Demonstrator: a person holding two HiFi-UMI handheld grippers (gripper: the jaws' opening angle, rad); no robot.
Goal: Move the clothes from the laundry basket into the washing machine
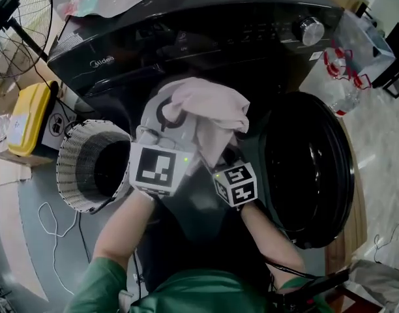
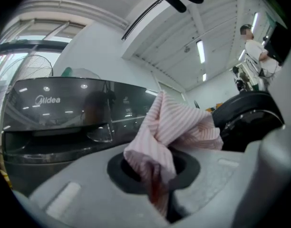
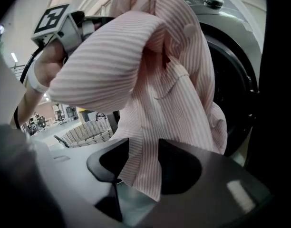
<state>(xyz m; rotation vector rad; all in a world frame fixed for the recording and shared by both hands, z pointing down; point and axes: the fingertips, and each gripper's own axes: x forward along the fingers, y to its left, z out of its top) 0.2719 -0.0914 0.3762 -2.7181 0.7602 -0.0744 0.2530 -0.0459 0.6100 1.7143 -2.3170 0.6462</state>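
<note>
And there was the big dark washing machine [image 1: 186,38] filling the top of the head view, its round door [image 1: 310,175] swung wide open to the right, the white woven laundry basket [image 1: 72,155] lying on its side just to the left, and right between them, up in front of the drum mouth, hung the prize: a pink striped shirt [image 1: 212,109], not yet inside! The left gripper [image 2: 157,175] had its jaws clamped tight together on a bunched twist of the shirt, the cloth sprouting up out of the pinch in a crumpled plume. The right gripper [image 3: 141,170] was narrowed down on a hanging fold, the pads lying against the stripes on both sides, with the rest of the shirt ballooning above it. By the look of it this was thin, light cotton, soft and floppy, nothing fragile about it, but it would sag, trail and snag on the door rim if a tail was left dangling. Best bet, in my judgement, was to keep both holds on thick gathered folds, not on a single loose edge, since one layer could slide out of the pads, and to push the bundle in deep before letting go
</note>
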